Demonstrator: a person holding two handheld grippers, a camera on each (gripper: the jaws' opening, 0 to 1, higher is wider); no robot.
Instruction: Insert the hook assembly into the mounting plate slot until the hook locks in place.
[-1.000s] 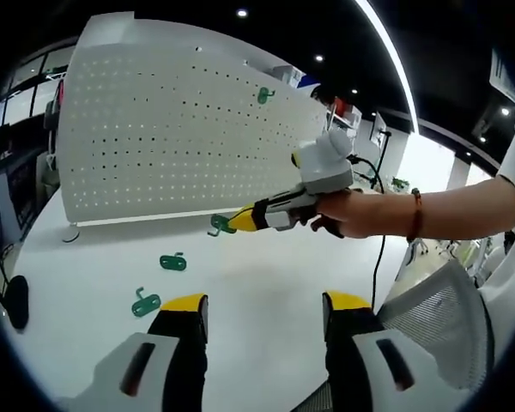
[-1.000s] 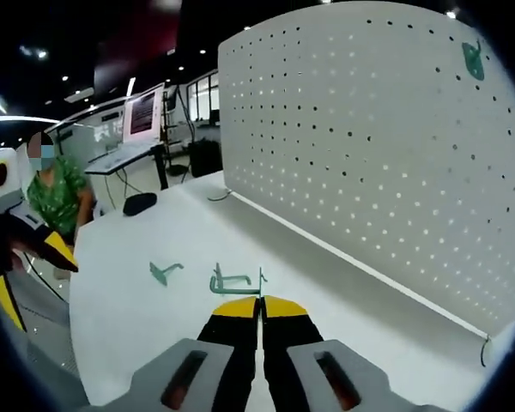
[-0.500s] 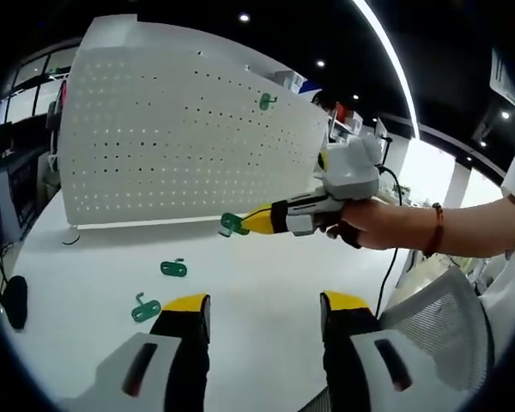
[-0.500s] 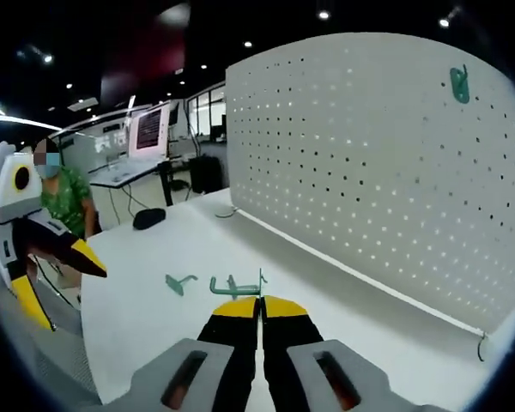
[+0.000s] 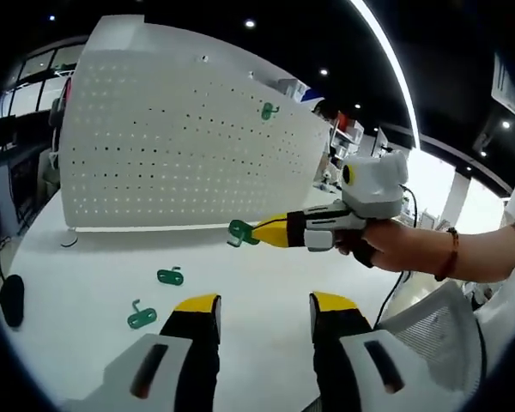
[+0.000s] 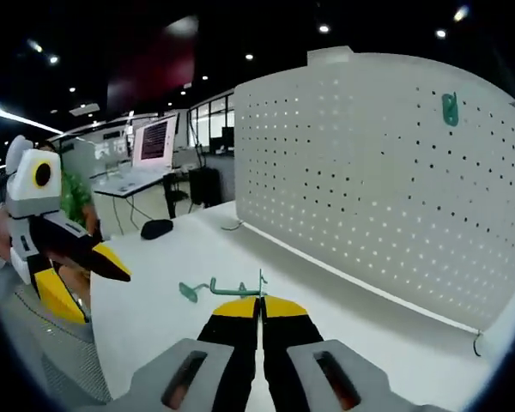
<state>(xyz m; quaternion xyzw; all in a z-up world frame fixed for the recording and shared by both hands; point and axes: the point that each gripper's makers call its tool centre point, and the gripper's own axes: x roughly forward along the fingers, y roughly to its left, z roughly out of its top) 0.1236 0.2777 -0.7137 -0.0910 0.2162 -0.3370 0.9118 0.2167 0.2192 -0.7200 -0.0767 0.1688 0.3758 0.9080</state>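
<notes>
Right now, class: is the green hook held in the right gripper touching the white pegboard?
Apart. In the left gripper view the right gripper holds the green hook above the table, with open space between it and the white pegboard behind.

In the left gripper view, the perforated panel [image 5: 184,146] stands upright on the table [image 5: 266,275] at about eleven o'clock, with one hook [image 5: 268,110] hung on it near its upper edge toward one o'clock. Two loose hooks [image 5: 170,276] [image 5: 141,316] lie on the table before the panel, at about eight o'clock. The right gripper [image 5: 262,233] reaches in from three o'clock, its carried hook [image 5: 239,232] in front of the panel's foot.
</notes>
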